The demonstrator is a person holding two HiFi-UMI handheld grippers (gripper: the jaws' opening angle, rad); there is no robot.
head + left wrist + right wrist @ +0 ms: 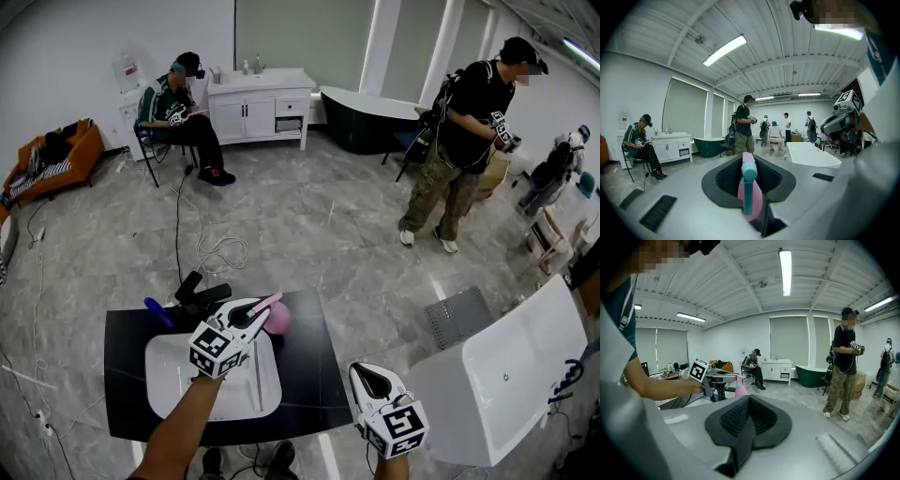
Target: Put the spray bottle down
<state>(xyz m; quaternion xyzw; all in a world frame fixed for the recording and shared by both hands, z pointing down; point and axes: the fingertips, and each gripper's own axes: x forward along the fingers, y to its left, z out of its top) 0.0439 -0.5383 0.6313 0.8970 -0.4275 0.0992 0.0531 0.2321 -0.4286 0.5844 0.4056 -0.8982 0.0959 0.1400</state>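
Observation:
A pink spray bottle (pixel 278 318) with a teal trigger hangs over the far part of a black table (pixel 122 375), just past a white basin (pixel 169 375). My left gripper (pixel 259 310) is shut on it. In the left gripper view the spray bottle (pixel 751 199) sits between the pads of the left gripper (pixel 749 180), trigger facing the camera. My right gripper (pixel 373 382) hovers off the table's right front corner, shut and empty. Its own view shows the right gripper (pixel 746 420) with pads together, and the spray bottle (pixel 739 389) far off to the left.
Black tools (pixel 202 291) and a blue object (pixel 157 312) lie at the table's far edge. A white bathtub (pixel 506 375) stands to the right, with a grey mat (pixel 457 317) beyond it. Cables (pixel 220 248) trail on the floor. One person stands (pixel 464 141), another sits (pixel 178 108).

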